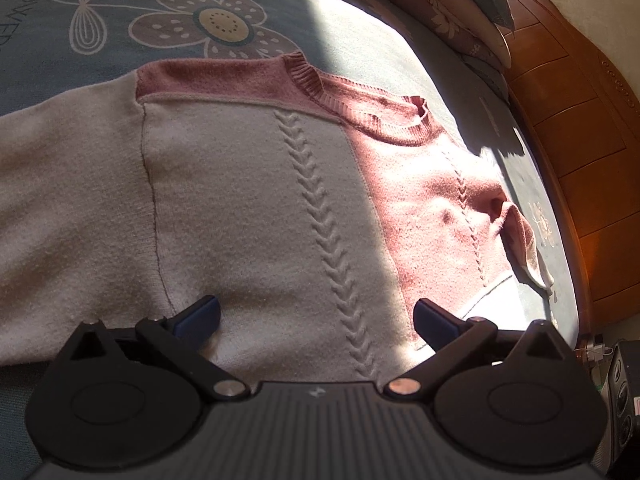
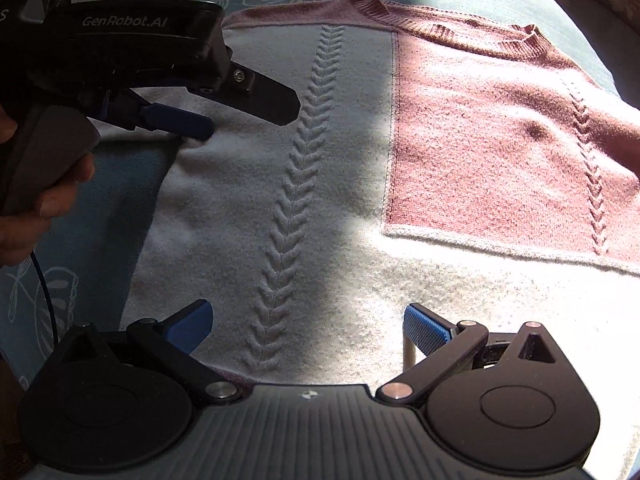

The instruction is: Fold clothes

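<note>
My bed (image 1: 248,20) fills the background of both views, covered in a blue-grey spread printed with big outlined flowers (image 1: 216,20); in the left wrist view a carved wooden headboard (image 1: 568,128) curves down the right edge, with pillows (image 1: 460,4) stacked at the upper right.

The sweater (image 1: 248,184) lies flat, front up, across the middle of the bed. It is cream knit with dusty pink blocks: a pink yoke and ribbed neckline (image 1: 352,104) toward the top of the frame, and a large pink panel (image 2: 500,148) at the right. A raised braid of stitches (image 2: 296,184) runs down the cream part through the centre of the right wrist view, and a thinner one crosses the pink panel. One sleeve stretches off to the left of the left wrist view; a cuff (image 1: 524,248) lies bunched at the right, near the bed's edge. A hard band of sunlight cuts across the right half, leaving the left in shadow.

My left tongs (image 1: 316,316) hang released over the lower cream body, jaws wide apart with nothing between them. In the right wrist view they enter from the upper left, one blue pad (image 2: 184,122) down at the sweater's side edge, my hand (image 2: 36,208) wrapped round the grip.

My right tongs (image 2: 308,326) are likewise released, spread low over the hem area at the bottom of the frame.
</note>
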### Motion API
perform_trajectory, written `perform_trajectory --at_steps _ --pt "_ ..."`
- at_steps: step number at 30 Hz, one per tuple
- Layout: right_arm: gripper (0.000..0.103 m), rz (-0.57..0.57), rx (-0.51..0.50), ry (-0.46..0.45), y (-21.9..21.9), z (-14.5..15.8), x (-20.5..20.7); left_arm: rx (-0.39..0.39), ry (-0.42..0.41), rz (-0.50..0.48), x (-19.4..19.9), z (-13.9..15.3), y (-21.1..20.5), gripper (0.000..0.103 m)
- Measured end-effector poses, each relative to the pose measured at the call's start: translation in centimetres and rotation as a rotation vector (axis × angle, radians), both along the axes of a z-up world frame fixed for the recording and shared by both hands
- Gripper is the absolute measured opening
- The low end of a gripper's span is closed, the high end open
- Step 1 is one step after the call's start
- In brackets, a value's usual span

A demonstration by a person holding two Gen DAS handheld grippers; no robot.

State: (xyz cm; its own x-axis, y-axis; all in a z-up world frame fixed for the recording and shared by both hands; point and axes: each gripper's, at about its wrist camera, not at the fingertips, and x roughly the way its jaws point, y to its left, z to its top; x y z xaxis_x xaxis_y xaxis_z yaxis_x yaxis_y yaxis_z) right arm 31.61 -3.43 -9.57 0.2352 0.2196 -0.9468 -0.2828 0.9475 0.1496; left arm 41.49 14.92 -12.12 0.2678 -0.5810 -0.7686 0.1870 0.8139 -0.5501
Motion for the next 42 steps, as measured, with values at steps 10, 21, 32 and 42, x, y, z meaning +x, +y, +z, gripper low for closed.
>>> perform_trajectory --at_steps 10,21,32,42 --pt "0.103 0.045 -0.020 -0.023 0.0 -0.3 -0.5 0.065 -0.053 -0.119 -0.6 2.2 -1.7 0.102" --pt "0.103 0.076 -0.030 -0.047 -0.2 -0.3 -1.0 0.037 0.044 -0.092 -3.0 0.6 -0.6 0.102" --pt "0.103 0.083 -0.054 -0.034 0.6 0.8 -0.1 0.161 -0.187 0.178 -1.7 4.8 8.2 0.102" --pt "0.103 0.155 -0.028 -0.112 7.1 2.7 2.2 0.132 -0.119 0.331 0.8 0.6 16.6 0.102"
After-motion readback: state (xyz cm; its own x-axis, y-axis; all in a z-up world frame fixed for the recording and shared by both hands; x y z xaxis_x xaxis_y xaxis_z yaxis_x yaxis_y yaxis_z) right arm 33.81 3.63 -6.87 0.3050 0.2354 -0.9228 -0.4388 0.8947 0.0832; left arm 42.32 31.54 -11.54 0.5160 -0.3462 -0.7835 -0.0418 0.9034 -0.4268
